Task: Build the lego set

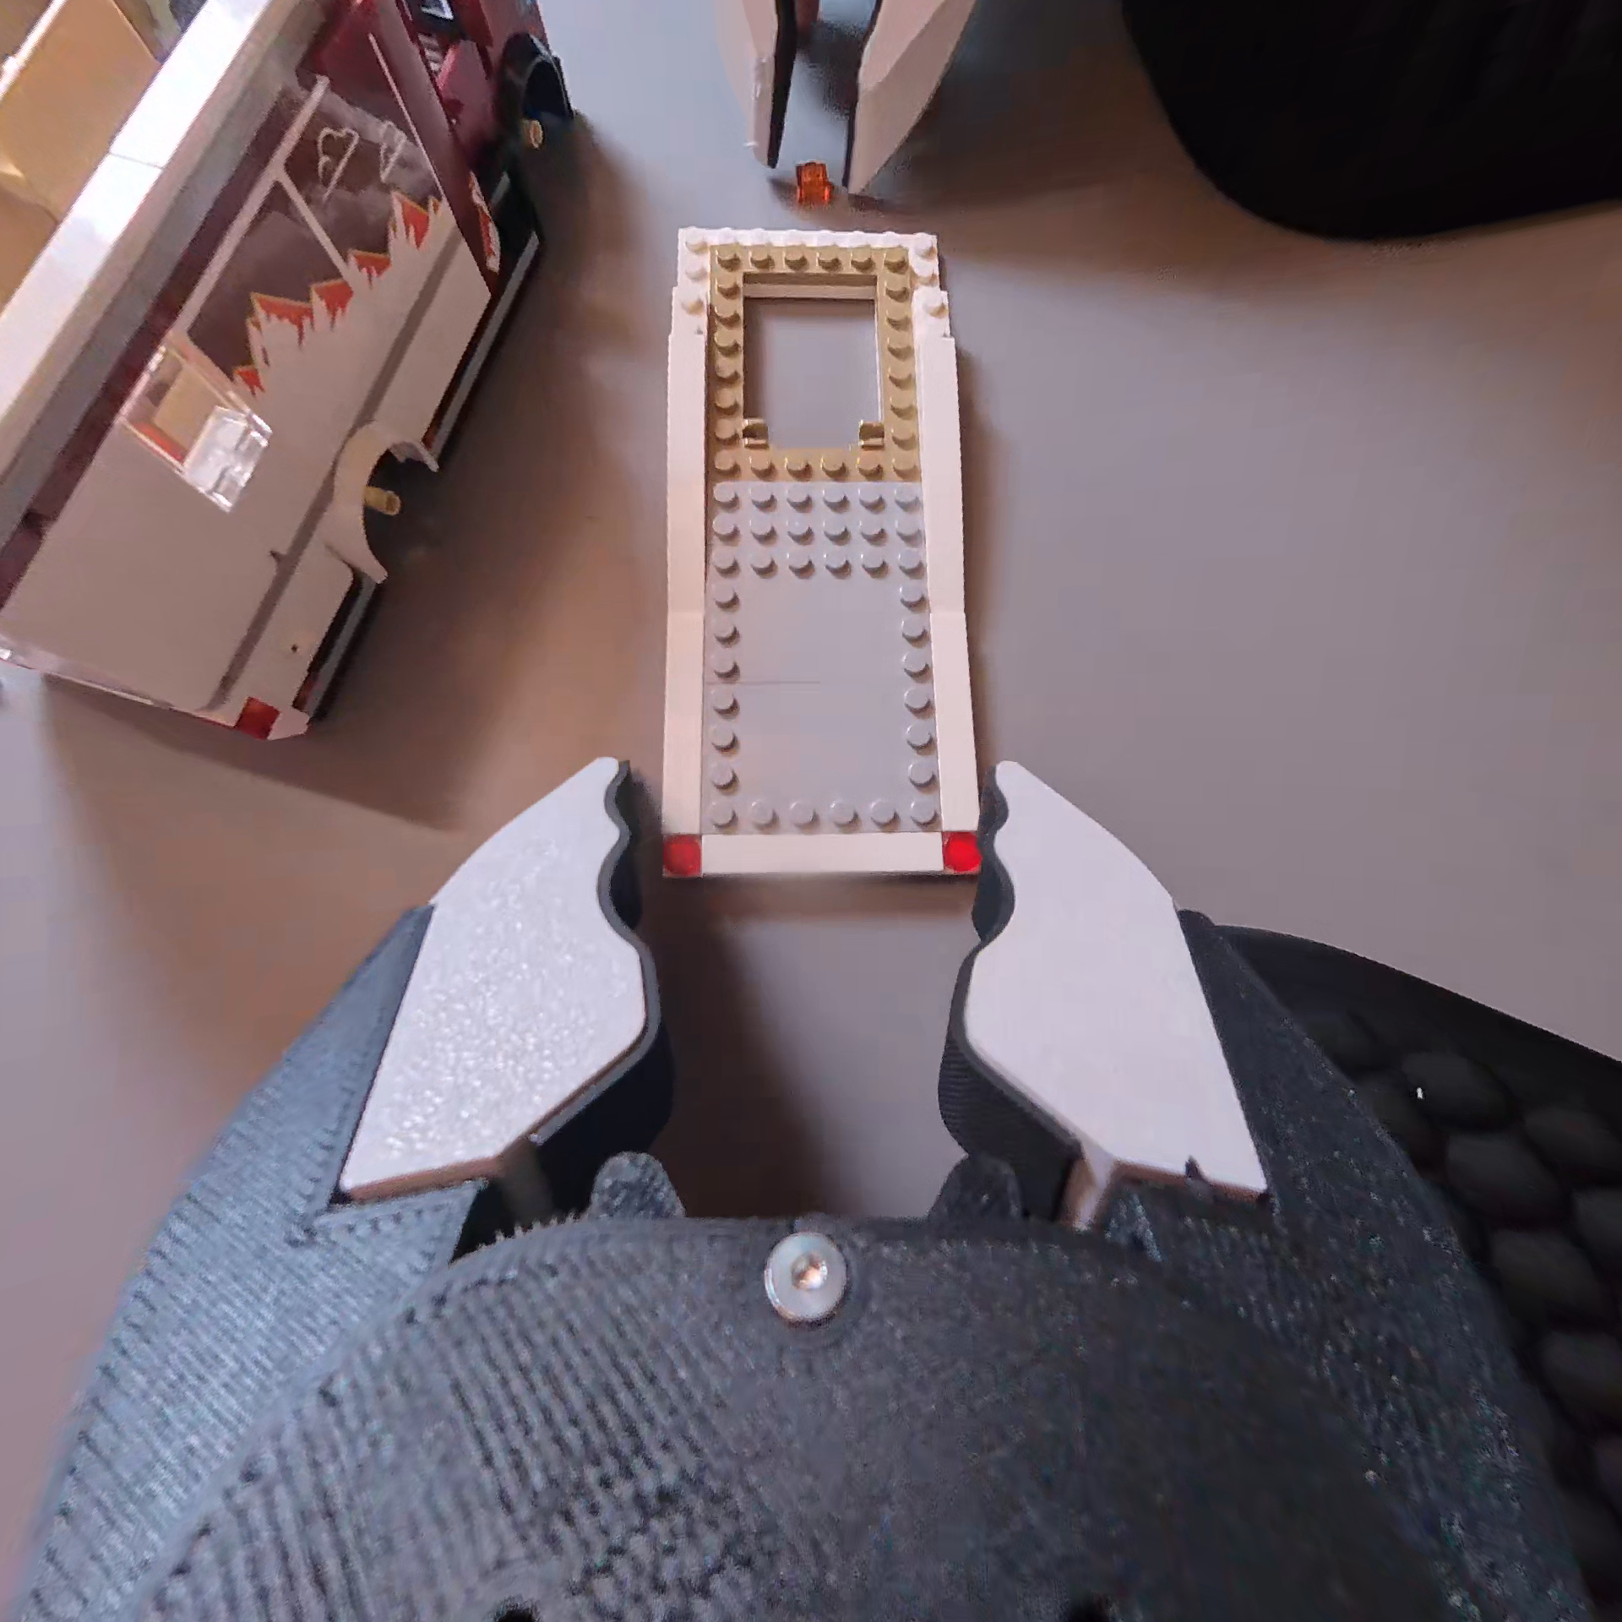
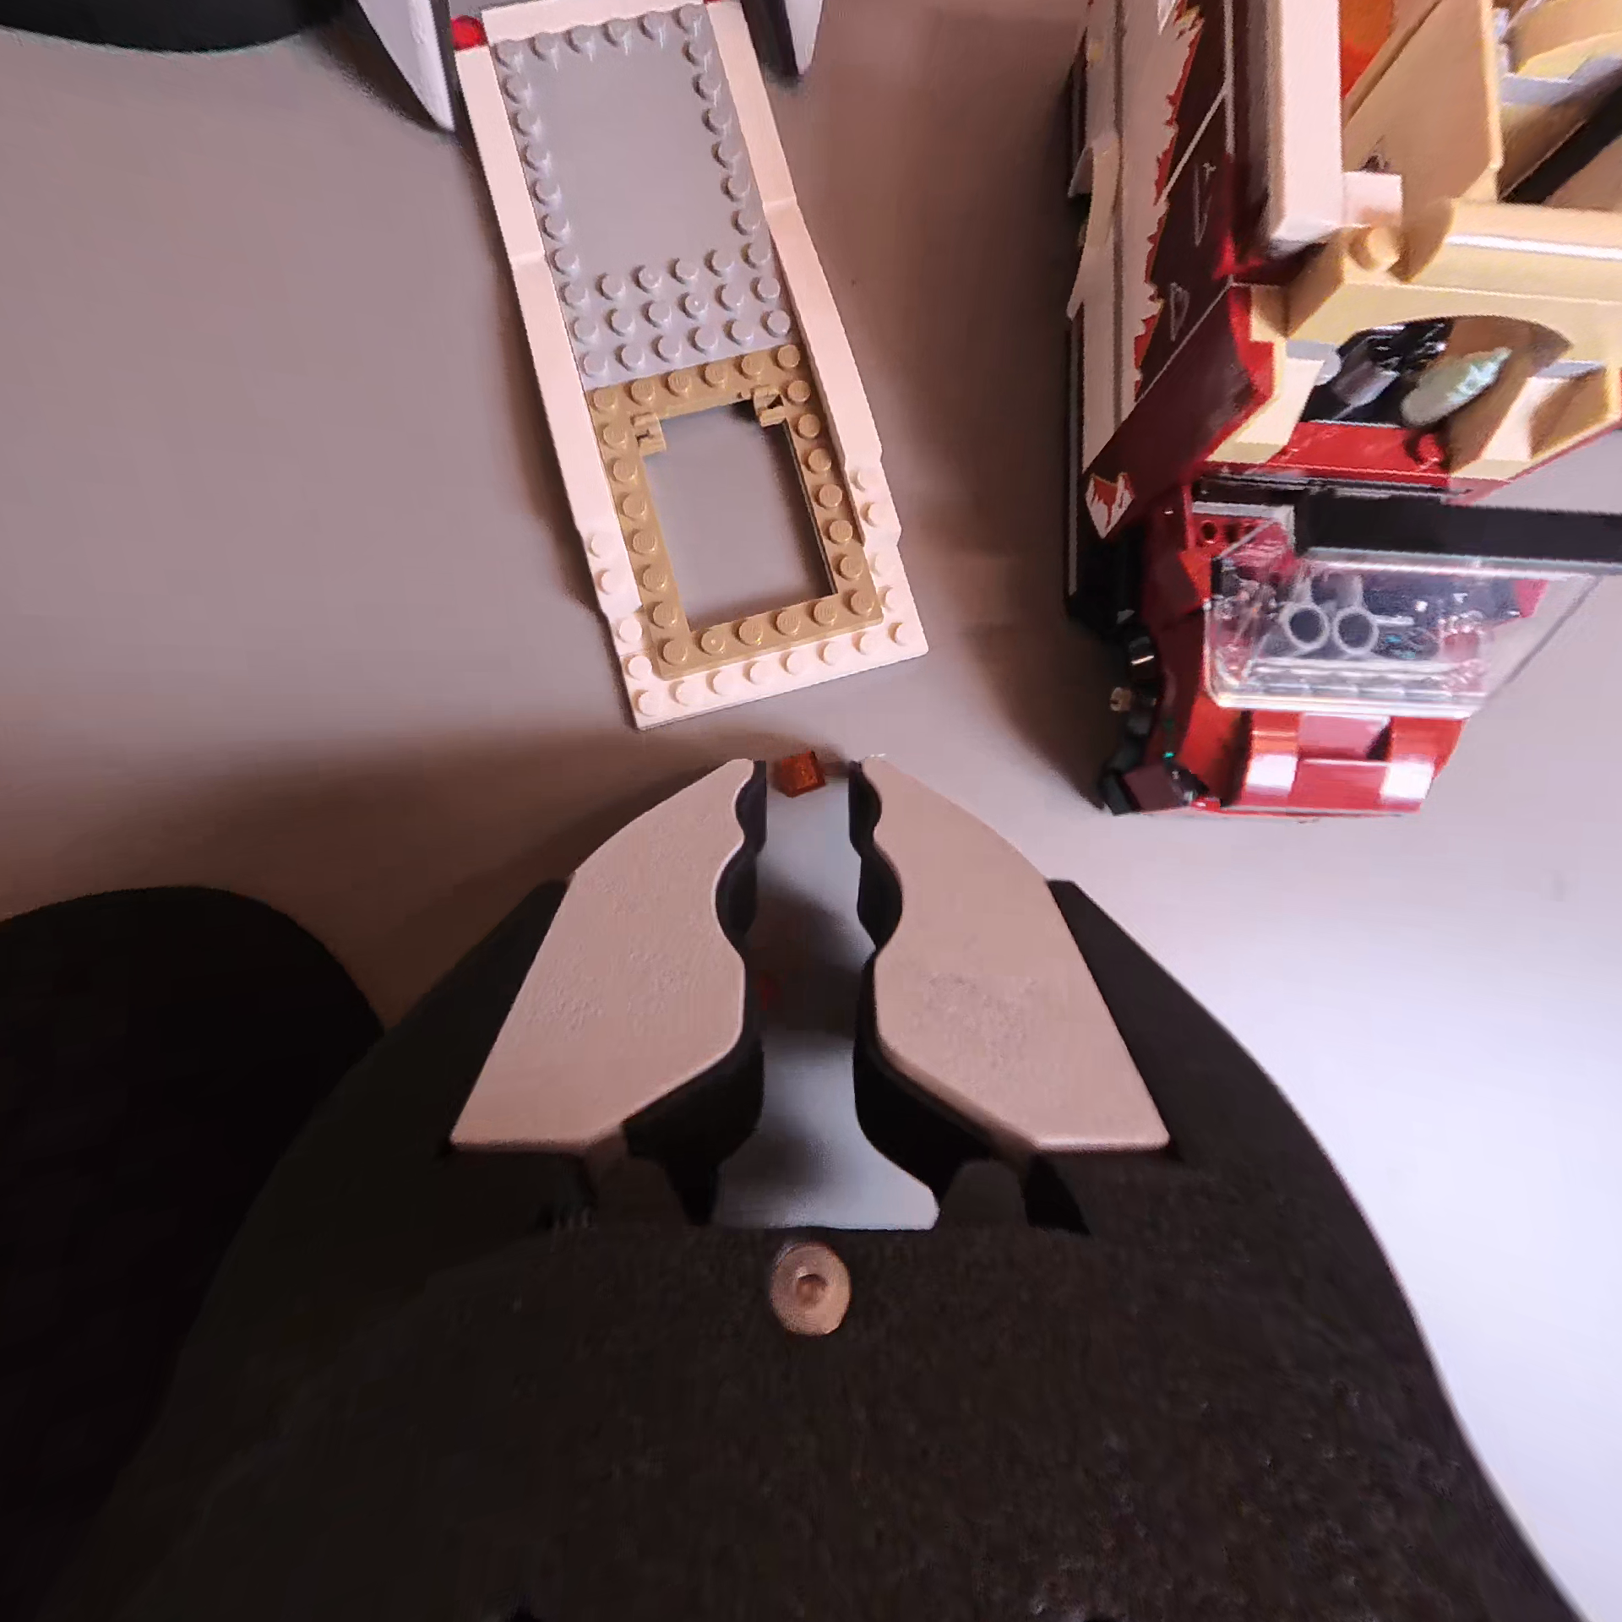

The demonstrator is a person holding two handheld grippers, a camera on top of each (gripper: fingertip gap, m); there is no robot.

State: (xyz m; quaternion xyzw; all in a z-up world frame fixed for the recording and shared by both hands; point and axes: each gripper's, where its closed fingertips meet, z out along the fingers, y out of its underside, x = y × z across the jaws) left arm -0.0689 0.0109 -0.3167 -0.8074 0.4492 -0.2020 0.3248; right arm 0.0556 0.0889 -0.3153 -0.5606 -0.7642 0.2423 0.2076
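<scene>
A: Left wrist view, from the left edge: what's there?

B: A red and white brick-built vehicle [image 1: 219, 421] lies on the grey table [image 1: 1229, 570], with a clear block at its side and flame-like markings along its body. Right of it, lengthwise in the middle, lies a long flat brick plate assembly [image 1: 816, 562]: white border, grey studded middle, a tan frame with a rectangular opening at the far end, and a red tile at each near corner.

A: And the left gripper [image 1: 812, 843]?

B: Spread wide around the near end of the plate. The right fingertip [image 1: 1009, 816] is just beside or touching the right red corner; a sliver of table shows between the left fingertip and the left red corner. It holds nothing that I can see.

A: Beyond the plate?

B: A small orange piece [image 1: 813, 184] sits on the table between the tips of the right gripper [image 1: 812, 162], which points in from the far side.

A: Right wrist view?

B: The plate lies upper left, the orange piece [image 2: 800, 776] at the fingertips, the vehicle to the right. The jaws are narrow but parted, with table showing between the right pad and the piece; contact on the left I can't tell.
</scene>
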